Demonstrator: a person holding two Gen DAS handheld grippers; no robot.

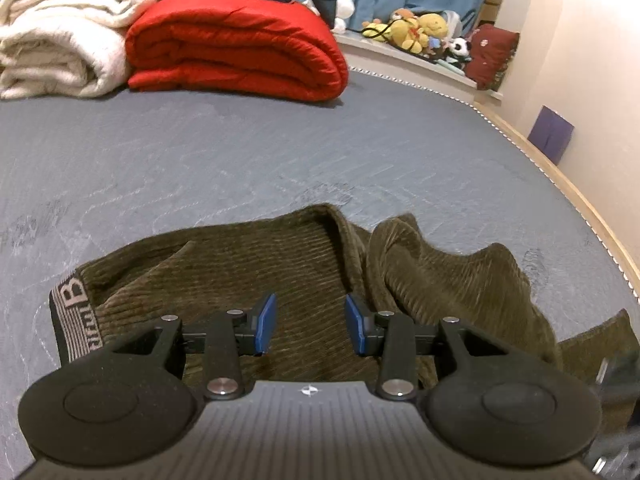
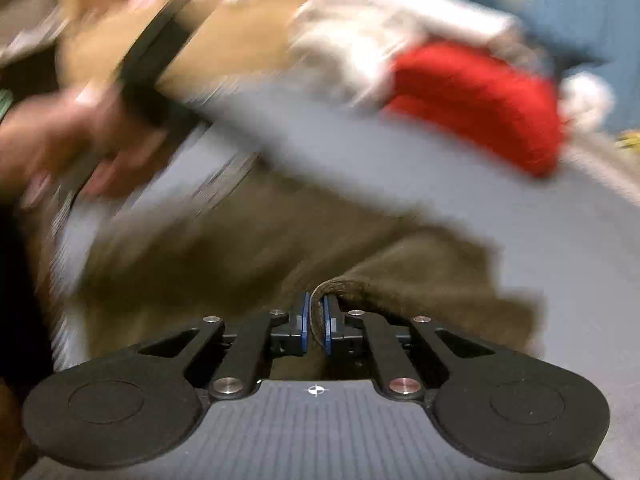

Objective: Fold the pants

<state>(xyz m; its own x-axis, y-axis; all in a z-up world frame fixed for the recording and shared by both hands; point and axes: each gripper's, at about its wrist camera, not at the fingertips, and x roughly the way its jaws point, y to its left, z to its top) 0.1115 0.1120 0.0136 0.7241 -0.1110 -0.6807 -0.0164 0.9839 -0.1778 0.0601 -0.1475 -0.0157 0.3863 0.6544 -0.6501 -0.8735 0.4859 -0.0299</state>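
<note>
A folded red quilt (image 1: 236, 46) lies at twelve o'clock on the grey mattress (image 1: 200, 160), touching rolled white blankets (image 1: 60, 36) at ten. Plush toys (image 1: 424, 32) crowd a ledge at one o'clock.

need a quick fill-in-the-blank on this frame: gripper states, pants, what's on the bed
1. The left gripper hovers over the olive corduroy pants with its fingers ____.
2. The right gripper is shut on a fold of the ____.
3. The folded quilt at the far end of the grey mattress is ____ in colour.
4. Left of that quilt lies a rolled ____ blanket.

Missing words: open; pants; red; white
</note>
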